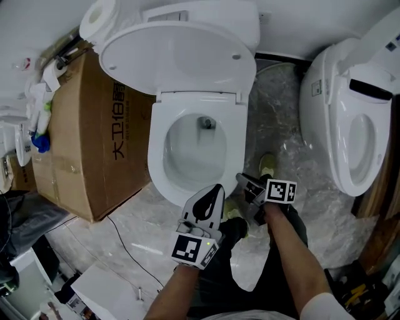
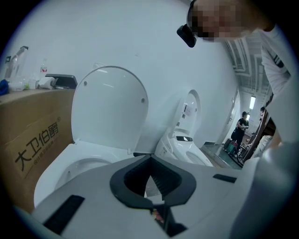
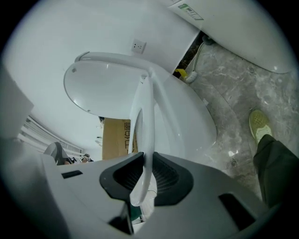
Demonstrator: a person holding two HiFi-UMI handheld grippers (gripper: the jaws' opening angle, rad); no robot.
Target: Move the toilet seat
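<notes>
The white toilet seat [image 1: 234,147] lies around the bowl, and its lid [image 1: 175,59] stands raised against the tank. My right gripper [image 1: 240,180] is at the seat's front right edge. In the right gripper view the seat's rim [image 3: 145,121] runs edge-on between the jaws, and the right gripper [image 3: 145,175] is shut on it, with the lid [image 3: 103,84] behind. My left gripper [image 1: 215,189] hovers over the bowl's front edge. In its own view the left gripper [image 2: 150,158] is shut on nothing and faces the lid [image 2: 110,107].
A cardboard box [image 1: 87,144] stands tight against the toilet's left side, with bottles on top and a paper roll [image 1: 100,19] behind. A second toilet [image 1: 350,125] stands to the right. The person's shoe [image 1: 267,164] rests on the marble floor beside the bowl.
</notes>
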